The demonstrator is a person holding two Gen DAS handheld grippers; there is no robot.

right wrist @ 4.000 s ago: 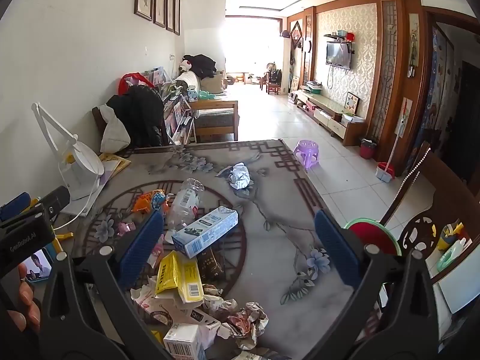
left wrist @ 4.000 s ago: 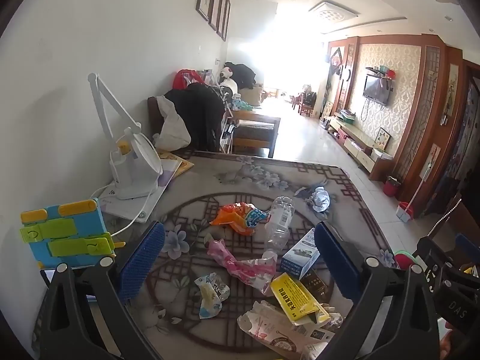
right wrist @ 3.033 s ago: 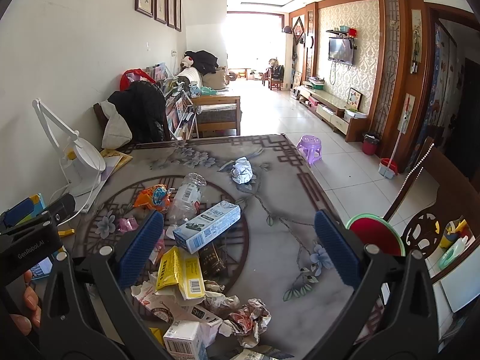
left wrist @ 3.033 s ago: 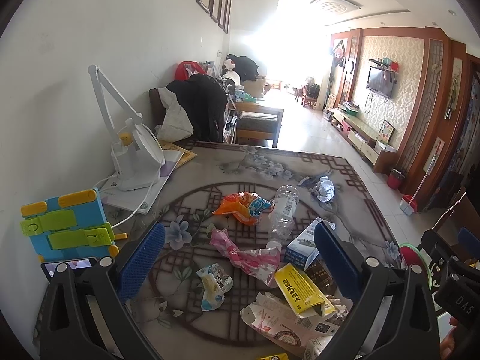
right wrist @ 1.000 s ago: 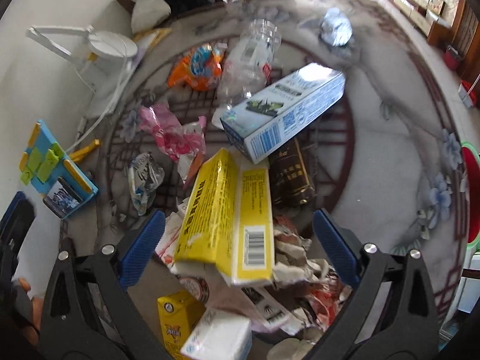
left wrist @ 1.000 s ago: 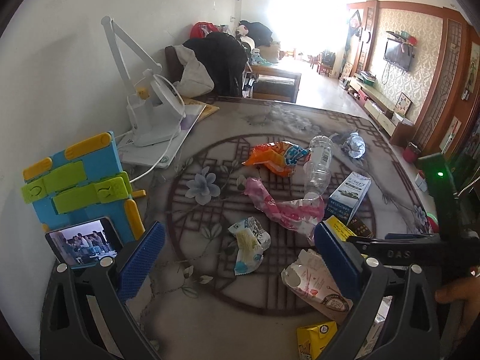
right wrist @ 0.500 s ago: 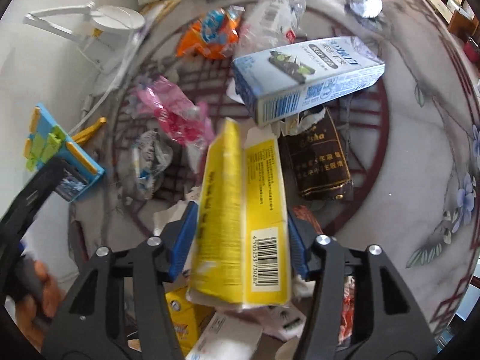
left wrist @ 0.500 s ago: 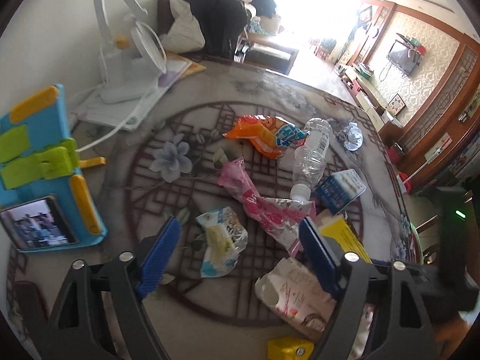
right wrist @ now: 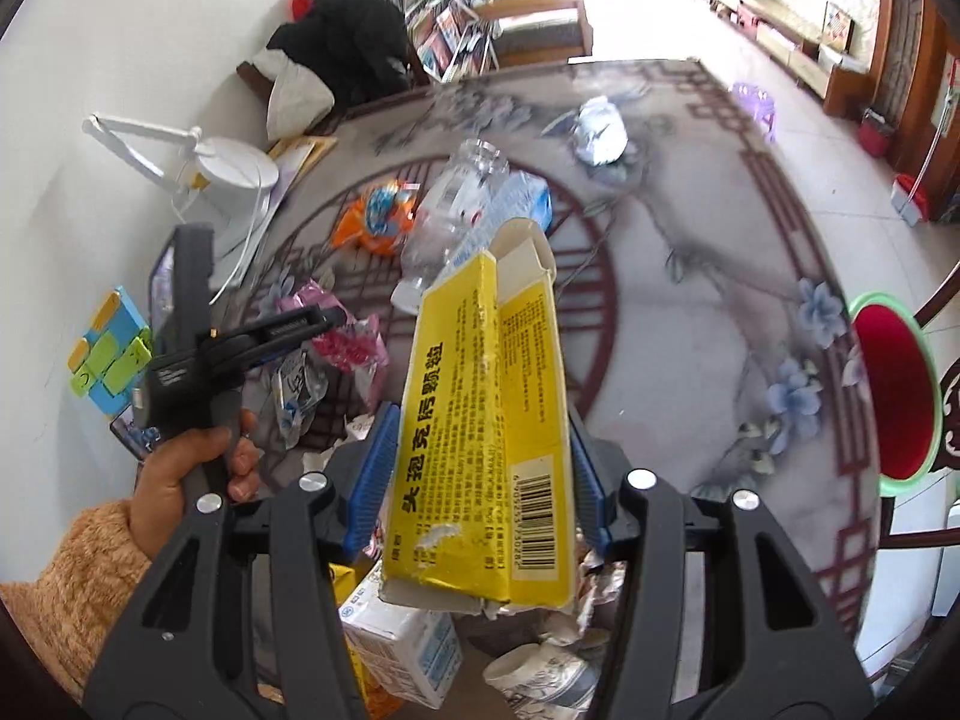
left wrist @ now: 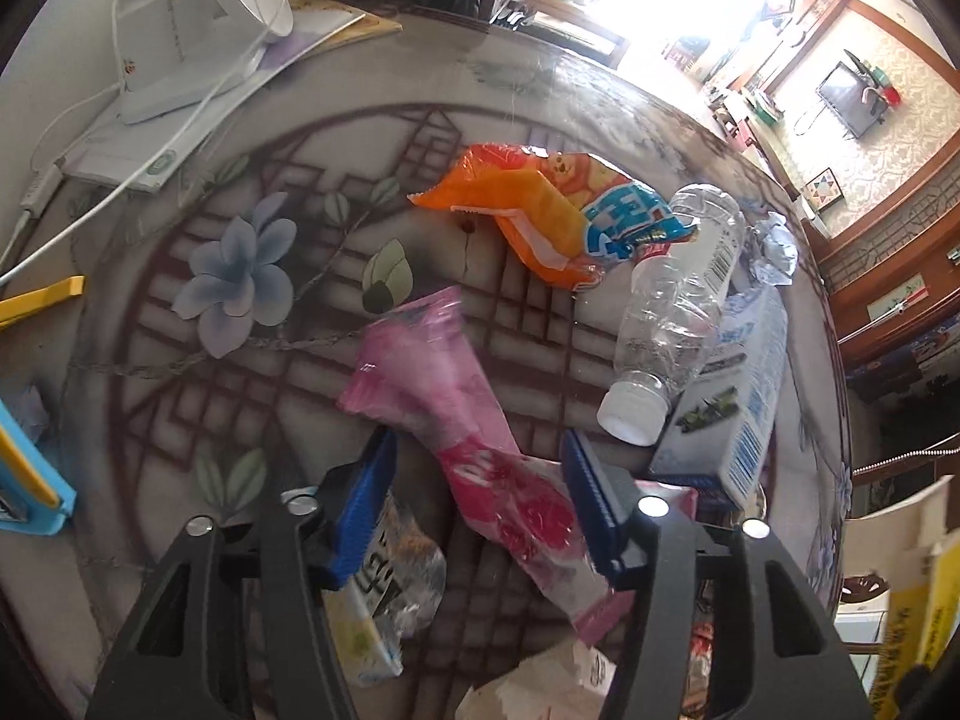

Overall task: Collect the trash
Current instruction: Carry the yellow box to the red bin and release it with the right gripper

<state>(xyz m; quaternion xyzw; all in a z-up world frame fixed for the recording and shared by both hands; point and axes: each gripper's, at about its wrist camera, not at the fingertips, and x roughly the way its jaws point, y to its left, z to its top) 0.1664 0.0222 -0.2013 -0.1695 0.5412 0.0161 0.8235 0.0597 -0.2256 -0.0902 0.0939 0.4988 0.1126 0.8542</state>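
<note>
My right gripper (right wrist: 480,468) is shut on a yellow cardboard box (right wrist: 480,420) and holds it up above the table. My left gripper (left wrist: 480,474) has its jaws narrowed on either side of a pink plastic wrapper (left wrist: 474,438) lying on the table; contact with the pads is unclear. The left gripper also shows in the right wrist view (right wrist: 312,324), low over the pink wrapper (right wrist: 348,348). More trash lies around: an orange snack bag (left wrist: 540,216), a clear plastic bottle (left wrist: 678,306), a blue-white carton (left wrist: 732,414) and a foil ball (right wrist: 600,132).
A white desk lamp (left wrist: 180,30) with its cord stands at the table's far left. A blue and green phone stand (right wrist: 108,354) is at the left edge. A red bin with a green rim (right wrist: 888,384) stands off the table's right side. More cartons and paper (right wrist: 408,648) lie near me.
My right gripper has shut on the yellow box and lifted it off the pile. My left gripper has moved down and forward and narrowed around the pink wrapper.
</note>
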